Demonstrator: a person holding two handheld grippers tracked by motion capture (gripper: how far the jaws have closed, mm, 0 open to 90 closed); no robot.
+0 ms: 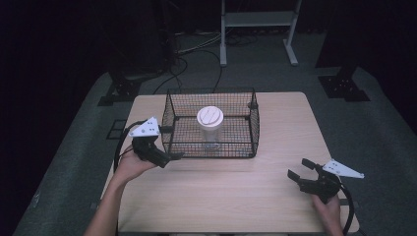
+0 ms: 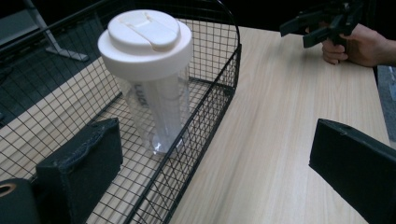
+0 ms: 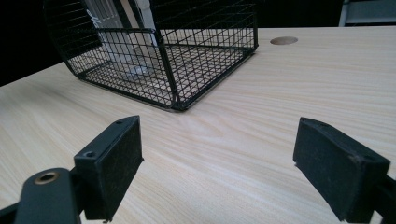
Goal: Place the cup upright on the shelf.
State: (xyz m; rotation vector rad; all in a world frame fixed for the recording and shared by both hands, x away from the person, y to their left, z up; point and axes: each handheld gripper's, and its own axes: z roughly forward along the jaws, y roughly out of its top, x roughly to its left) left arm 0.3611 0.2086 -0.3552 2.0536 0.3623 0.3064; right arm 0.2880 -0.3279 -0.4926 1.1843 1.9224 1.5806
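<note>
1. Shaker bottle (image 1: 210,125) with white lid stands upright inside the wire basket (image 1: 211,147) on the worktop (image 1: 236,191).
2. My left tongs (image 1: 173,156) gape wide at the basket's near-left corner, gripping nothing.
3. My right tongs (image 1: 301,169) gape wide, well apart.

You can see faint lettering running down the clear cup (image 2: 156,107), too blurred to read.

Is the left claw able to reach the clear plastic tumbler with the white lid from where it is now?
Probably yes, from above: the black wire basket has an open top. The left claw, jaws open, sits at its corner; the wire wall blocks a sideways approach to the tumbler.
</note>
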